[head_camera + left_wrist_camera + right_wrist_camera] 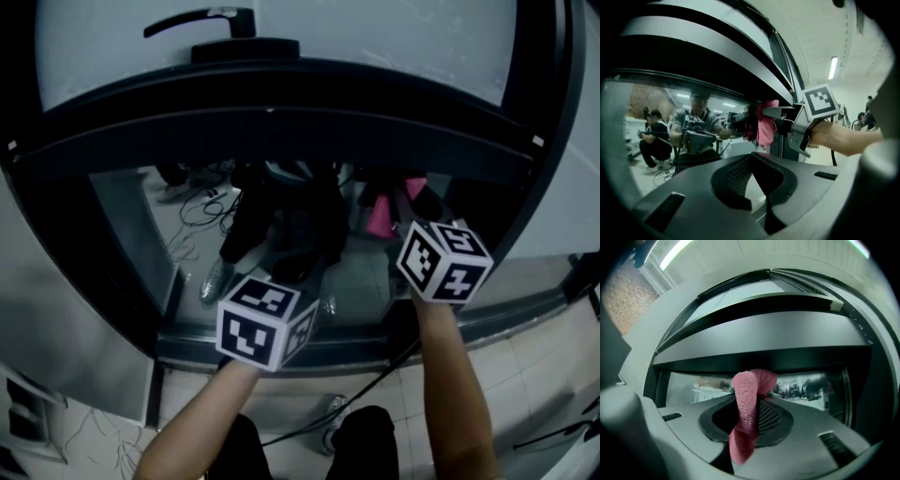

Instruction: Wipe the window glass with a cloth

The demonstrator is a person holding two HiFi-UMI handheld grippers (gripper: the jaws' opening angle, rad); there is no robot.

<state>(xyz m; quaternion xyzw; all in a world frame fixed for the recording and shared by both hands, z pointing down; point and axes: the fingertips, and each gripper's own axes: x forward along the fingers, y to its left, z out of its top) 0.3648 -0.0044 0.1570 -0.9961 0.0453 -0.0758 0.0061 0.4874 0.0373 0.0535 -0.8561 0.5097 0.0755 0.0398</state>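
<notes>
I face a big window whose dark frame (281, 103) arcs across the head view, with the glass (127, 220) below that rail and the pale tiled floor (525, 366) under the window. The glass mirrors a person holding the rig. To the left of that reflection a crouching person (654, 140) shows only in the left gripper view. I can't tell whether that figure is behind the glass or mirrored in it.

The right gripper (750, 404) is up at the right part of the glass. Its own view shows the jaws clamped on the cloth (743, 427), a pink towel that stands up between them and droops down over the near side. The head view shows only a pink scrap of it beyond the marker cube. The left gripper view shows it side-on, hanging right at the glass beside the frame's upright. Whether it touches the glass I can't say.

The left gripper (752, 161) is lower and to the left, near the window's bottom rail. Its jaws are drawn together with nothing between them.

Only the right gripper view shows a brick wall (626, 301), off to the window's left. Only the left gripper view shows a ceiling lamp (833, 68), to the window's right. A black cable (375, 380) crosses the floor below the window. A dark handle (202, 21) sits above the rail.
</notes>
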